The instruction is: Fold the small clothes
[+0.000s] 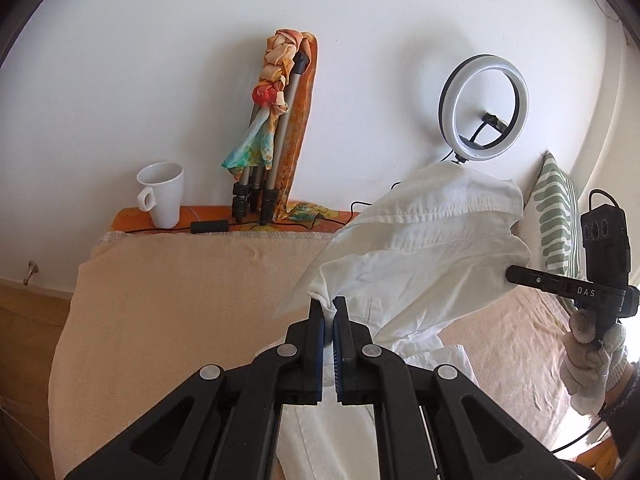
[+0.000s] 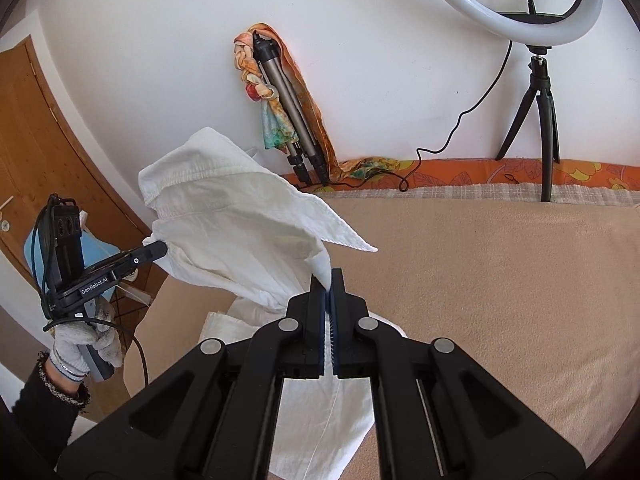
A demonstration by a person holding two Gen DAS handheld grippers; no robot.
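Left tool (image 1: 329, 312) and right tool (image 2: 327, 286) each pinch an edge of the crumpled white cotton garment (image 2: 240, 224) — lifted clear above the beige towel-covered bed (image 2: 500, 272); open bed rightward.

**Background Items Around the Work Surface**

A beige blanket (image 2: 500, 280) was spread over the surface, edged at the back by an orange floral cloth (image 2: 520, 172). A white mug (image 1: 162, 194) was seen on that cloth. A folded tripod (image 1: 260, 152), wrapped in a colourful scarf (image 1: 276, 64), was leaned against the white wall. A ring light (image 1: 483, 106) was mounted on a small black stand (image 2: 538, 116). A green-striped cushion (image 1: 556, 216) and a wooden door (image 2: 36, 140) were also visible.
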